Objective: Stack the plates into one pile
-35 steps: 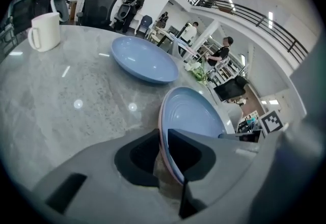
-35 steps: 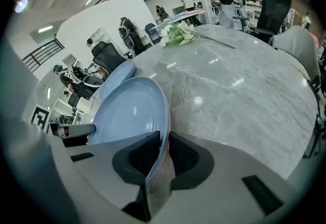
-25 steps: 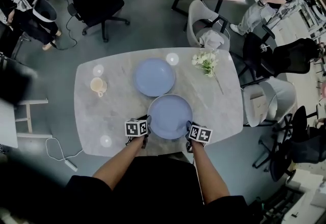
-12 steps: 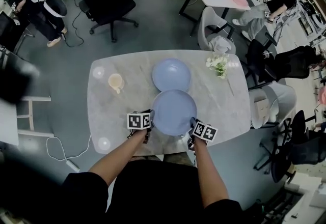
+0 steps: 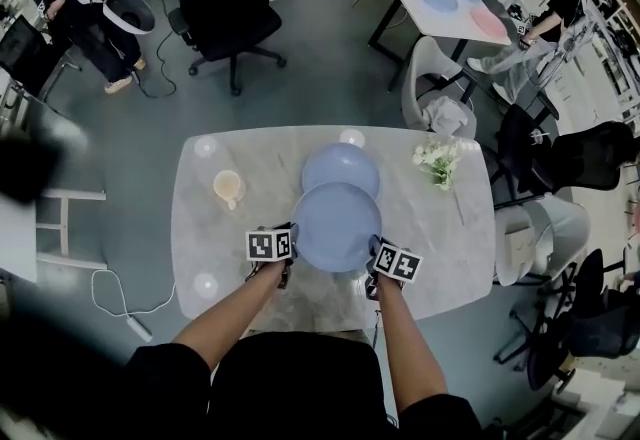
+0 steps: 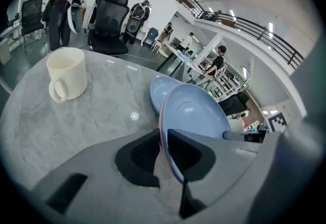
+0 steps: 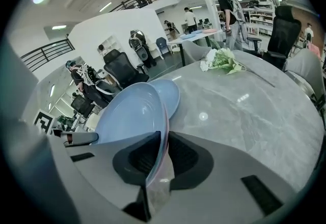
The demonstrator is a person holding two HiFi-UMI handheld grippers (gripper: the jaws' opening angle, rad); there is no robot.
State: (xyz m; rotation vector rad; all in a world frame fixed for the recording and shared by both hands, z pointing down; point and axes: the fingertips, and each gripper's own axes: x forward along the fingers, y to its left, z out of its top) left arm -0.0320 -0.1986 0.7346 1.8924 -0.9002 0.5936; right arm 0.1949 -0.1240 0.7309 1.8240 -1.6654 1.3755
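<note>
I hold a light blue plate [image 5: 335, 226] above the grey marble table [image 5: 440, 228], one gripper on each side of its rim. My left gripper [image 5: 289, 240] is shut on the left rim, which shows between its pads [image 6: 163, 139]. My right gripper [image 5: 373, 253] is shut on the right rim [image 7: 162, 151]; its jaws have just been closing slightly on that rim. A second blue plate [image 5: 345, 166] lies on the table just beyond. The held plate [image 6: 196, 113] overlaps the near edge of that second plate [image 6: 158, 90] and sits higher than it.
A cream cup [image 5: 228, 187] stands on the table to the left of the plates, and a bunch of white flowers [image 5: 440, 160] lies at the right. Small pale discs [image 5: 206, 146] dot the tabletop. Office chairs and people surround the table.
Both grippers have carried the held plate away from me toward the far plate. A gap separated the two plates before; the held one now covers the far plate's near edge.
</note>
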